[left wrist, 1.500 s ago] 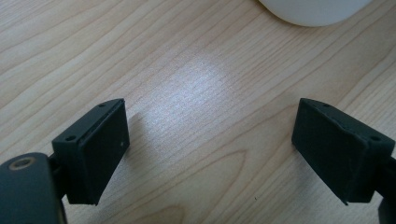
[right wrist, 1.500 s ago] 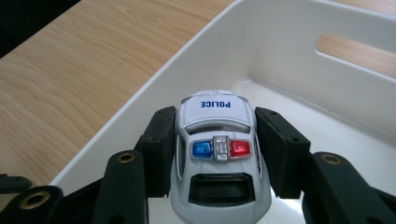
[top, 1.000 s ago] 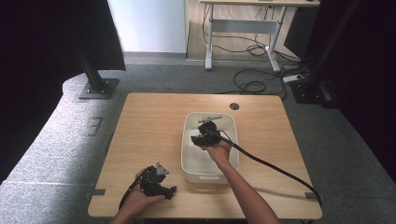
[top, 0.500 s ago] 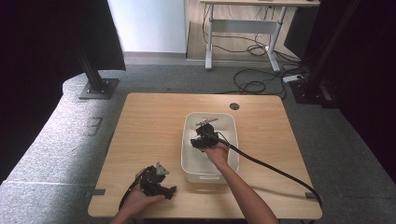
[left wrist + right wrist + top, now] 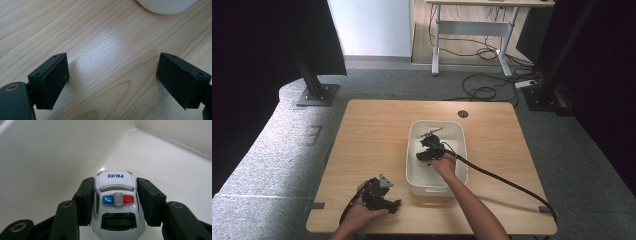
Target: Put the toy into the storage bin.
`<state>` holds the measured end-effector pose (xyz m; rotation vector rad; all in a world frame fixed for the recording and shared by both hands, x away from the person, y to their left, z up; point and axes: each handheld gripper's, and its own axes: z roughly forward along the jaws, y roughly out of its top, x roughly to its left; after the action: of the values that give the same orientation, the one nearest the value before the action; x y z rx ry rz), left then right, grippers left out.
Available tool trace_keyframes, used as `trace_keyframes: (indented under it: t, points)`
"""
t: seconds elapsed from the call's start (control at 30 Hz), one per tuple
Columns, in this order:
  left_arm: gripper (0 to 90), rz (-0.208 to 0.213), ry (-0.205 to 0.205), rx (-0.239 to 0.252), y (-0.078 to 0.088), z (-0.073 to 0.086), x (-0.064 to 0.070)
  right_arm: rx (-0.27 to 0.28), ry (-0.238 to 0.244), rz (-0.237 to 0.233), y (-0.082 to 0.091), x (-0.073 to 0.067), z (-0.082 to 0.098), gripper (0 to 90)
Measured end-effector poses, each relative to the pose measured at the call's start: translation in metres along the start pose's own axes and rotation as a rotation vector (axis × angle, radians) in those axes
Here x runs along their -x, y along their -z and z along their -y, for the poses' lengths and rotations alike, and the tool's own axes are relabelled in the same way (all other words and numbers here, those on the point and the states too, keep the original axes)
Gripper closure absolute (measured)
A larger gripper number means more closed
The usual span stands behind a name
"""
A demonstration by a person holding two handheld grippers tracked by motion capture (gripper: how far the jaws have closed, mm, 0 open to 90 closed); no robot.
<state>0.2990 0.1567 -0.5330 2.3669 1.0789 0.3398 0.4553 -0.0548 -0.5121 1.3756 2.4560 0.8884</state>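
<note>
Toy police car [image 5: 116, 206] sits clamped by its sides in the right tongs [image 5: 115, 202], low inside the white tub [image 5: 413, 150] (near a corner). It looks like the setting-down step; next, loosen the grip. Left tongs [image 5: 112, 80] hang wide open, holding nothing, over the worktop [image 5: 105, 42].

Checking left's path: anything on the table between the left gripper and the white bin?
Nothing: bare wood between the left gripper and the white bin, seen in the high view and the left gripper view.
</note>
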Motion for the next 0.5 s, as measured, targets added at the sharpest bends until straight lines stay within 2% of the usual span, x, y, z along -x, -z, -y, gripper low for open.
trace_keyframes:
  t: [0.27,0.37,0.5]
  points:
    - [11.8,0.003,-0.001,0.000,-0.0004,-0.0003,0.0004,-0.012,0.002,-0.013,-0.0045,0.0004,0.0015,49.5]
    - [11.8,0.001,-0.002,0.001,-0.0003,-0.0003,0.0005,-0.012,-0.009,-0.037,-0.0052,0.0006,0.0013,45.7]
    - [11.8,0.003,-0.003,0.002,-0.0001,0.0000,0.0007,-0.011,-0.013,-0.043,-0.0020,0.0008,0.0007,42.7]
